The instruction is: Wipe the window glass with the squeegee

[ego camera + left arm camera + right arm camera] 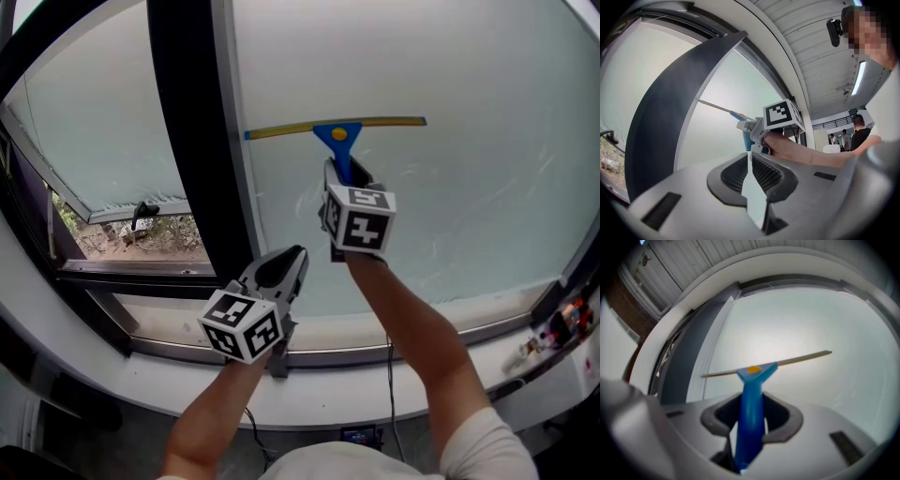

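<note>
A blue squeegee with a yellow blade lies with its blade against the pale window glass. My right gripper is shut on its blue handle, and the blade stretches level across the pane above the jaws. The left gripper hangs lower and to the left, near the sill, shut with nothing between its fingers. In the left gripper view the right gripper's marker cube and the hand holding it show ahead, with the squeegee on the glass.
A dark vertical window post divides the wiped pane from a tilted-open sash at the left, with ground and plants visible below. A white sill runs under the glass. Small objects sit at the far right of the sill.
</note>
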A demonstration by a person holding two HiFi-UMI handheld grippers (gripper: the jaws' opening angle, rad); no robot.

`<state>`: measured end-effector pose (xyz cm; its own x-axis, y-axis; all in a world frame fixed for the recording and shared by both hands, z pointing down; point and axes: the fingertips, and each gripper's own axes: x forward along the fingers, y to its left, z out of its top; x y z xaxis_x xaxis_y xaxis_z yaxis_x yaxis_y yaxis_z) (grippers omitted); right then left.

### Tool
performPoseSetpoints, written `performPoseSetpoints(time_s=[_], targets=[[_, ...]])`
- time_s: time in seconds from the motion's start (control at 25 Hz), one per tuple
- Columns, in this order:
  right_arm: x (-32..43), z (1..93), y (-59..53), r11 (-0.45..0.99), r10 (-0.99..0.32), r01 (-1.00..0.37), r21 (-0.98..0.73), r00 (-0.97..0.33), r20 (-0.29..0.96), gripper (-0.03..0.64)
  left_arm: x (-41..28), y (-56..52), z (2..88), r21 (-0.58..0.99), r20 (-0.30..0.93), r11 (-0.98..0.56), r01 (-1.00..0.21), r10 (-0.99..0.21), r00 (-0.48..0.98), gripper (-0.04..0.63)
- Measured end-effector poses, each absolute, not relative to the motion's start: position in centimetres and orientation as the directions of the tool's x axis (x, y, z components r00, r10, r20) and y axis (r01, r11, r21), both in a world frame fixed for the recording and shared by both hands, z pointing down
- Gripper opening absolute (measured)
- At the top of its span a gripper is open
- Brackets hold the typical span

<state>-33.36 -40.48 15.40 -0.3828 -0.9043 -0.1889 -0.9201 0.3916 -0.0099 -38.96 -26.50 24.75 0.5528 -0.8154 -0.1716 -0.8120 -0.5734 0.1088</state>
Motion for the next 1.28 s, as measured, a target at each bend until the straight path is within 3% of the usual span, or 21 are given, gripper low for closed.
performPoseSetpoints(time_s=[1.28], targets=[[-33.3,23.0,-40.6,0.389,-0.92,-0.921,-0.039,-0.385,-0.073,0.144,-39.5,-26.2,29.8,0.185,-0.111,-0.551,-0.814,-0.835,0.539,0.052]])
